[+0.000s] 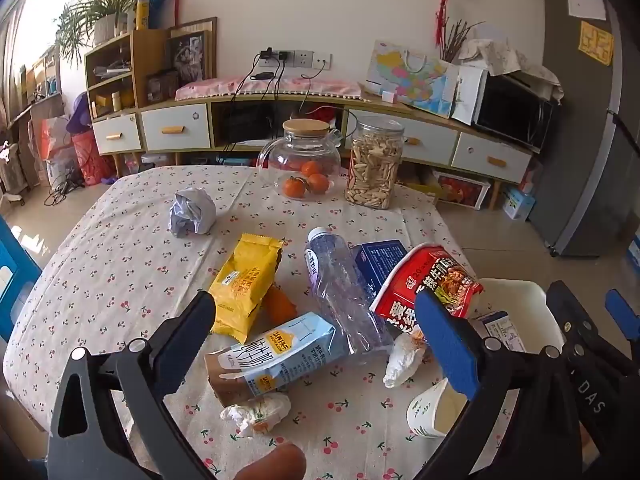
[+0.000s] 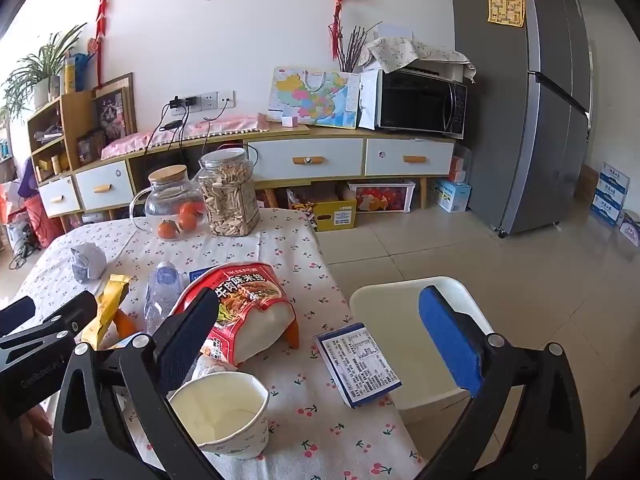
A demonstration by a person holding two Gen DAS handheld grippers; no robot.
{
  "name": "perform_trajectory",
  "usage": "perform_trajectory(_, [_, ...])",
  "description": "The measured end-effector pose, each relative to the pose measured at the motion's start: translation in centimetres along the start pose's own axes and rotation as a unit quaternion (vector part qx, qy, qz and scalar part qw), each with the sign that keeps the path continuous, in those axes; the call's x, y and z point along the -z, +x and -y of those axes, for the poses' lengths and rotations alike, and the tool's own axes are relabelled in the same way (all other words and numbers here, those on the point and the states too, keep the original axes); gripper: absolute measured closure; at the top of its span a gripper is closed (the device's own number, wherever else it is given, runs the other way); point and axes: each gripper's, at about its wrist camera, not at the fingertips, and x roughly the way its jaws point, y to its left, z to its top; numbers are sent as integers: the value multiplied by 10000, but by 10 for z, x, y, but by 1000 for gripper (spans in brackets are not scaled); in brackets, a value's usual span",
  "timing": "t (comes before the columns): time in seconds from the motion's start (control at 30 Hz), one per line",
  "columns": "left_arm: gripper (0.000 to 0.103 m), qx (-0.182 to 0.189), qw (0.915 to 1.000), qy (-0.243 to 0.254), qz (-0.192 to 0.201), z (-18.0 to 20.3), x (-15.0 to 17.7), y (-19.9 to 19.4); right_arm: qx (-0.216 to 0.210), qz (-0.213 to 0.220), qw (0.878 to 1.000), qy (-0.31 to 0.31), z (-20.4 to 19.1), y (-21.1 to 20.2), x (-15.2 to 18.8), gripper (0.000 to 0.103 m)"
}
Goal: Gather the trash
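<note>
Round paper cup (image 2: 224, 416), glossy carton (image 1: 276, 354), crinkled wrapper (image 1: 246, 280)

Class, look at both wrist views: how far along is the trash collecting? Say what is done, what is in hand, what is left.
Done: nothing visibly; no trash shows in the white bin beside the table.
In hand: nothing. The left gripper and right gripper are both open and empty above the table.
Left: the carton, bottle, yellow wrapper, red packet, cup and paper ball.

Left tongs (image 1: 316, 320), right tongs (image 2: 320, 316): black frames, silver screws, blue pads.
</note>
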Motion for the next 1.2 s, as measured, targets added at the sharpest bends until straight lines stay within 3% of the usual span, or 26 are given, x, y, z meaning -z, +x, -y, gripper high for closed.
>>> perform_trajectory(1.2, [6, 126, 9997, -155, -169, -6, 3, 7, -26, -44, 10000, 67, -3, 4, 3, 7])
